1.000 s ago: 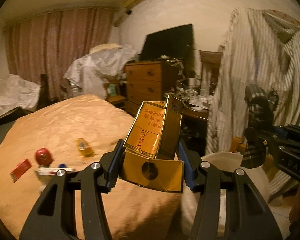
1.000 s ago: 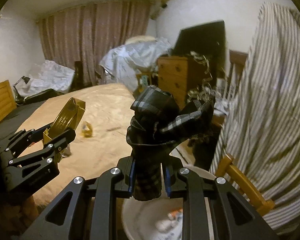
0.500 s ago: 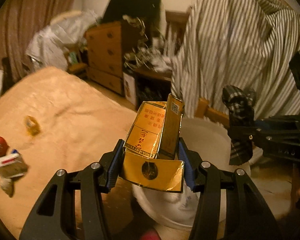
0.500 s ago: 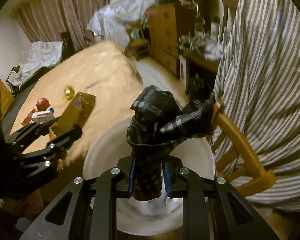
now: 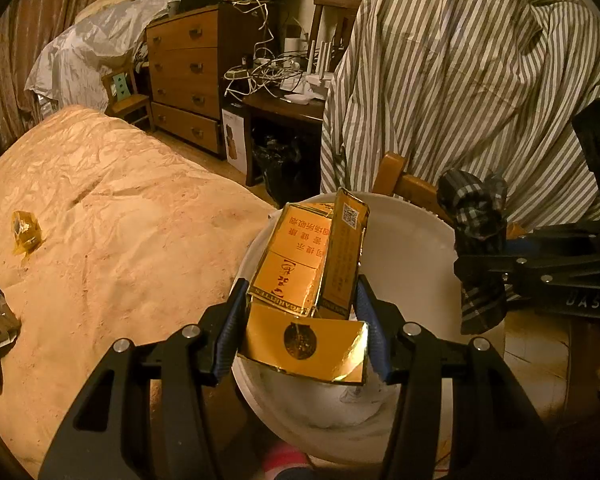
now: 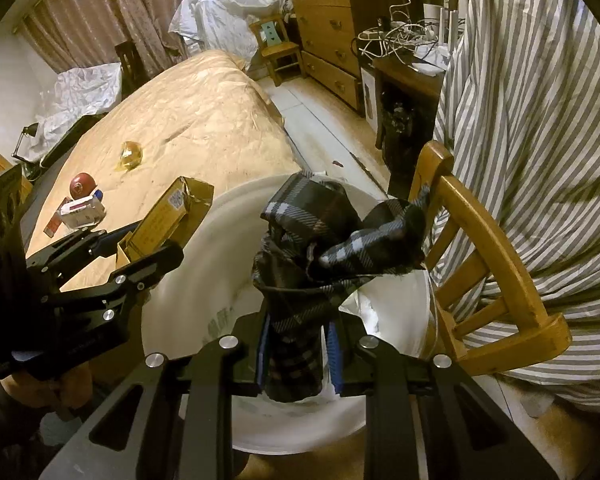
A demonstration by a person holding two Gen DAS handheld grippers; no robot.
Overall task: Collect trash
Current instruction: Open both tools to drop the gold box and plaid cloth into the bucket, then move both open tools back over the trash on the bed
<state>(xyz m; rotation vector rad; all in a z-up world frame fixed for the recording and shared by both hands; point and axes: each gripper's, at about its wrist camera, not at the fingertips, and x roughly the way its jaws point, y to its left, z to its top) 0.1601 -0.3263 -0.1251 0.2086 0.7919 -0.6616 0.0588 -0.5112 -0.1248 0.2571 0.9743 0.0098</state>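
Left tongs pinch a gold cardboard cigarette carton by its sides, flap open toward the camera, held over the near rim of a round white plastic bin. Right tongs are pressed together on a dark plaid cloth bundle, above the same bin's opening. The left wrist view shows printed text and a code square on the carton's faces; the right wrist view shows only its narrow edge. The right wrist view alone shows the wooden chair touching the bin and a striped sheet draped behind. On the tan bedspread: 1 yellow crumpled wrapper, 1 red round object, 1 white-and-red packet.
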